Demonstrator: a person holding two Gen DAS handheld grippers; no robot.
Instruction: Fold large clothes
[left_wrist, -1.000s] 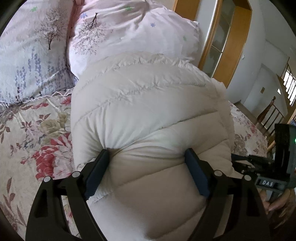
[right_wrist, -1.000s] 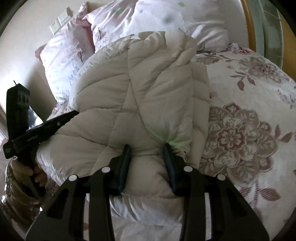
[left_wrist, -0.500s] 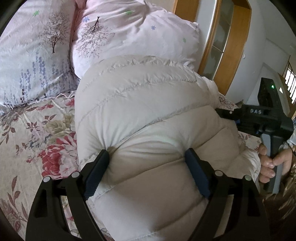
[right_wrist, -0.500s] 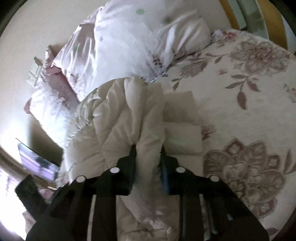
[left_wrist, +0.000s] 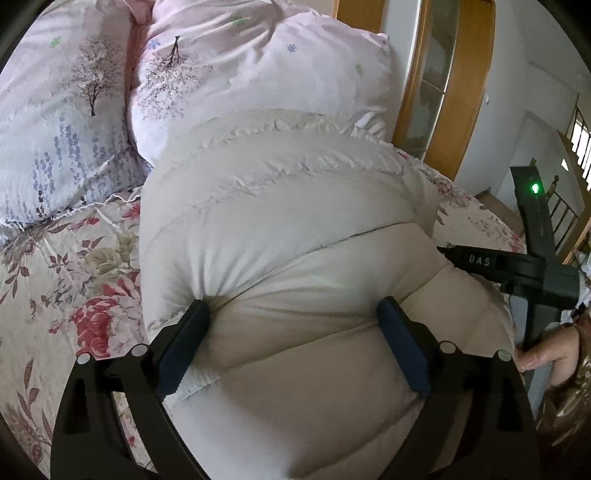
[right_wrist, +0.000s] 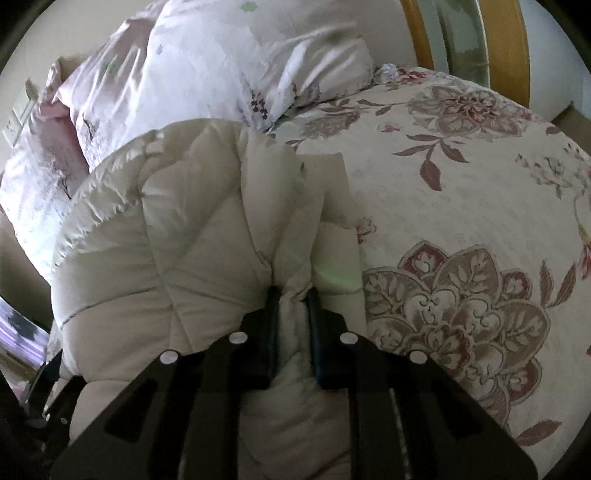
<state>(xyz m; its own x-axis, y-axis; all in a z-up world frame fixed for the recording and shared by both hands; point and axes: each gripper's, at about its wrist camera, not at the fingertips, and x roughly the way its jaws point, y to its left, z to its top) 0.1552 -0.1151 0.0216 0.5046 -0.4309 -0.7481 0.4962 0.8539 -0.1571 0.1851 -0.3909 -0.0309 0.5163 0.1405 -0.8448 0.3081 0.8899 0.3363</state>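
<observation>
Two pillows (left_wrist: 229, 74) crowd the jacket (left_wrist: 288, 229) bunched on the floral bedspread (right_wrist: 461, 206). Left gripper (left_wrist: 293, 321) spreads wide, pressed into its padding; right gripper (right_wrist: 291, 295) pinches a fold.

A puffy cream quilted coat (left_wrist: 280, 236) of smooth cloth with a faint sheen and stitched, puckered seams lies on a matt bedspread (right_wrist: 461, 206) of flower-printed cloth. Behind it are soft, creased cloth pillows (left_wrist: 258, 74), and a door frame (left_wrist: 465, 88) of glossy varnished wood. The left gripper (left_wrist: 293, 314) and right gripper (right_wrist: 293, 295) are matt black plastic with dark blue pads (left_wrist: 402, 350).
</observation>
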